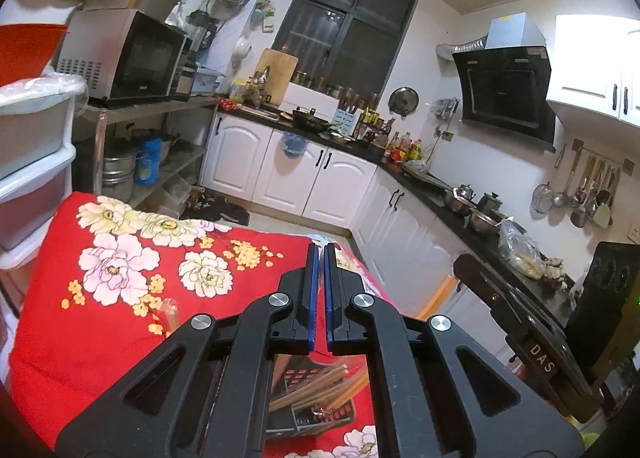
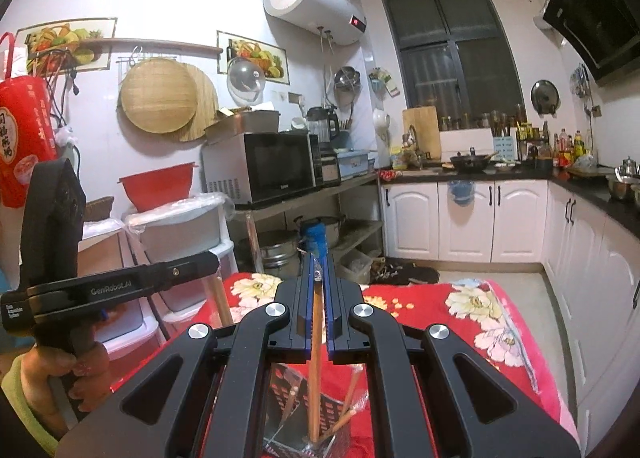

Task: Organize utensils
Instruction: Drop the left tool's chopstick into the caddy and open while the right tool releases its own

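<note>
Chopstick, slim round wood, between ribbed blue right tongs

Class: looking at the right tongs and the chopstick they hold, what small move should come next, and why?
Probably open the right tongs to release the chopstick: its lower end already sits inside the holder beside other chopsticks, so little lowering seems left.

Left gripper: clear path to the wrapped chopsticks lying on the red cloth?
Probably yes. The left gripper is shut and empty, and the wrapped chopsticks lie alone on the red floral cloth to its left, nothing covering them. It must open first.
</note>
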Available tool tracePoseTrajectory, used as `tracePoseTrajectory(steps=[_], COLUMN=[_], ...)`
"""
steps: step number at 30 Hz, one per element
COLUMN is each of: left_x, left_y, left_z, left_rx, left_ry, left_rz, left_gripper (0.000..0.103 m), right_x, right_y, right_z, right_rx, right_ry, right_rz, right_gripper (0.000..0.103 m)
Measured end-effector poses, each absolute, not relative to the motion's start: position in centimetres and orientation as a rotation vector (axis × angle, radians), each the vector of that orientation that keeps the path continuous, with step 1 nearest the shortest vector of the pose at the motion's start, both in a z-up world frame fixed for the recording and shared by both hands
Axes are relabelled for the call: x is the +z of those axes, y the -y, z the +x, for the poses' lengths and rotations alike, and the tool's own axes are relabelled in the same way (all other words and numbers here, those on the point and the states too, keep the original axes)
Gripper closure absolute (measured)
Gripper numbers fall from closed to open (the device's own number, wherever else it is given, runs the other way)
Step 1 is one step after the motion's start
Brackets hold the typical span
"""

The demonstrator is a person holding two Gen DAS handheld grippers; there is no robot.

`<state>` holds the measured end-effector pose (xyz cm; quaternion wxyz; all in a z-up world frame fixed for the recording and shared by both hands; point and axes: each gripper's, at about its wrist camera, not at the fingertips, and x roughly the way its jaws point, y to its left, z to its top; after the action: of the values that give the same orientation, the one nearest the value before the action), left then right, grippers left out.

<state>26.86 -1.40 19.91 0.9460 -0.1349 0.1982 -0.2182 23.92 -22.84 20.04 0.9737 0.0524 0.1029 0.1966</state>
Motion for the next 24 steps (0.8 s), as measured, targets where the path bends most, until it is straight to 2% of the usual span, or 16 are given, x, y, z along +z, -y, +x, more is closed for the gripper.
tracePoseTrajectory(steps=[24], left_x=[15.3], left_y=[1.3], left_z=[26.9], left_rx=[-0.446], left_ry=[-0.517], left_rz=[-0.298], left_gripper=[0.103], right_x=[15.4], right_y=[24.3], right_z=[22.9], right_rx=[0.392], right_ry=[-0.336], right_rz=[0.178], right_gripper=[0.098])
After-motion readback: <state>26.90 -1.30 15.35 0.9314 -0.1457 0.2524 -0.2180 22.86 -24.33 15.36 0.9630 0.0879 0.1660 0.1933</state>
